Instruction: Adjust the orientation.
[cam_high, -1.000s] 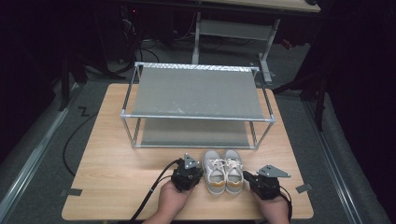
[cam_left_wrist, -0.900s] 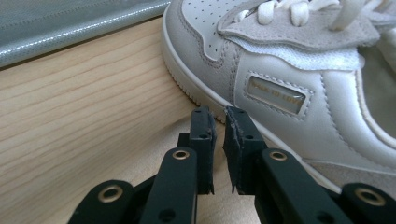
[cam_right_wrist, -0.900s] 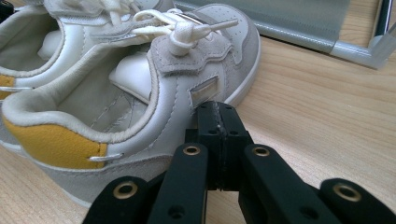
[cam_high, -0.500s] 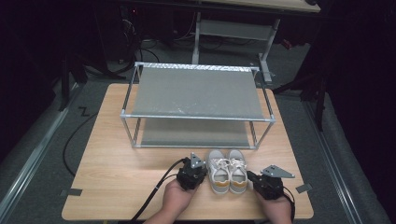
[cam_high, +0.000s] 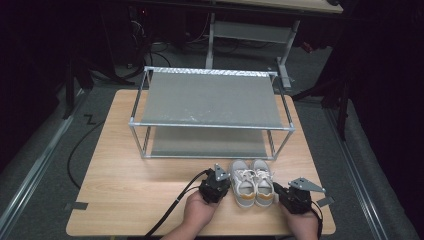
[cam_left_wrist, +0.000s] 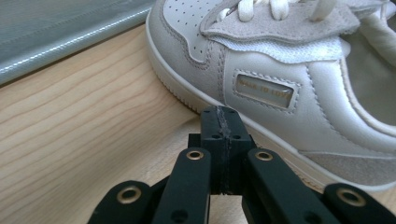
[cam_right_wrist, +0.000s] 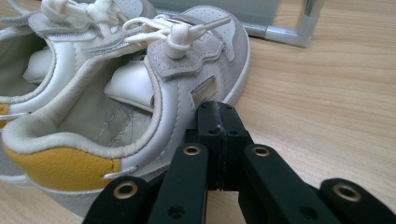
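Note:
A pair of white sneakers with yellow heels stands side by side near the table's front edge, the left shoe (cam_high: 243, 182) beside the right shoe (cam_high: 262, 182). My left gripper (cam_high: 223, 181) is shut and holds nothing. In the left gripper view its tips (cam_left_wrist: 219, 114) rest against the outer sole of the left shoe (cam_left_wrist: 261, 65). My right gripper (cam_high: 278, 191) is also shut and holds nothing. Its tips (cam_right_wrist: 217, 109) press the outer side of the right shoe (cam_right_wrist: 140, 93) near the heel.
A two-level metal shoe rack (cam_high: 210, 97) with grey mesh shelves stands behind the sneakers on the wooden table (cam_high: 130, 185). Its front right post (cam_right_wrist: 306, 23) is close to the right shoe's toe. Cables trail from both grippers over the front edge.
My left gripper has slid to the right up against the left shoe. The pair has shifted slightly right with it. The right gripper has barely moved.

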